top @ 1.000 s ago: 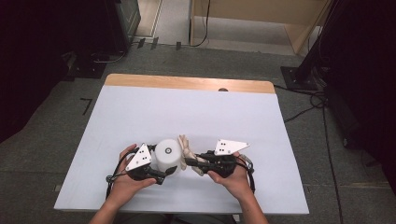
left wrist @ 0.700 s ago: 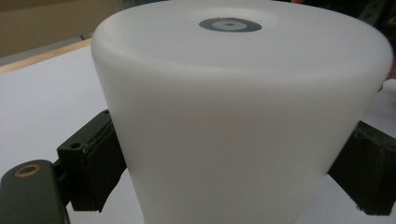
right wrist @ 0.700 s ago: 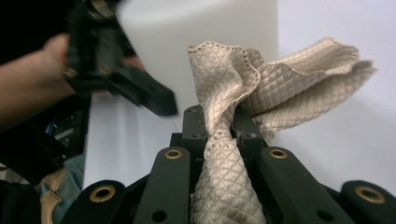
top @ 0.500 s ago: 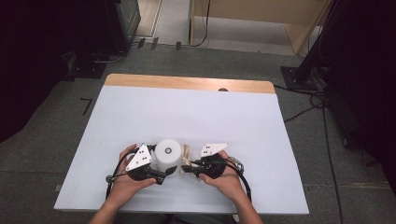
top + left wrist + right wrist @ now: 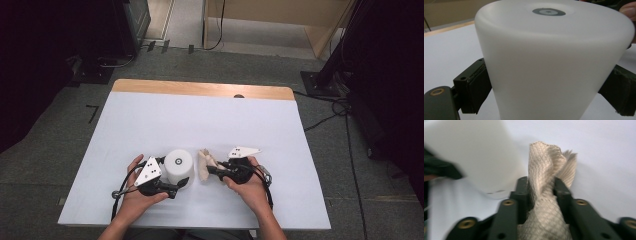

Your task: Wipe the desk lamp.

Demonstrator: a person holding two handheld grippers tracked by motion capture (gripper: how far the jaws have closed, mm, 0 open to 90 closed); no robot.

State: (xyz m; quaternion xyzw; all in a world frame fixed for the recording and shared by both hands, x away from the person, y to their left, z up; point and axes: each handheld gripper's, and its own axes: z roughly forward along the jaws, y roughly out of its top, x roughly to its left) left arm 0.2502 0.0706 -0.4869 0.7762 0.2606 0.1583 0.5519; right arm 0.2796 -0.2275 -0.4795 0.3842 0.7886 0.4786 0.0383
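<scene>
A white upside-down cup (image 5: 179,165) with a grey ring on its top stands on the table near the front edge. My left gripper (image 5: 179,177) grips it, a pad against each side of the cup (image 5: 554,62); these jaws have just been opening slightly, with the cup still between them. Just right of the cup is a beige quilted cloth (image 5: 204,165), bunched upright. My right gripper (image 5: 213,170) holds it: the cloth (image 5: 544,167) fills the gap and touches both pads. Its jaws (image 5: 541,185) have just been opening with the cloth between them.
The pale table (image 5: 200,115) stretches bare toward its wooden far edge (image 5: 200,89). Cables and dark stands lie on the floor beyond and to the right. In the right gripper view the cup (image 5: 474,152) rises at the left, close to the cloth.
My right gripper has carried the cloth left and lower, so it now sits right beside the cup. The left hand and the cup have stayed put.
</scene>
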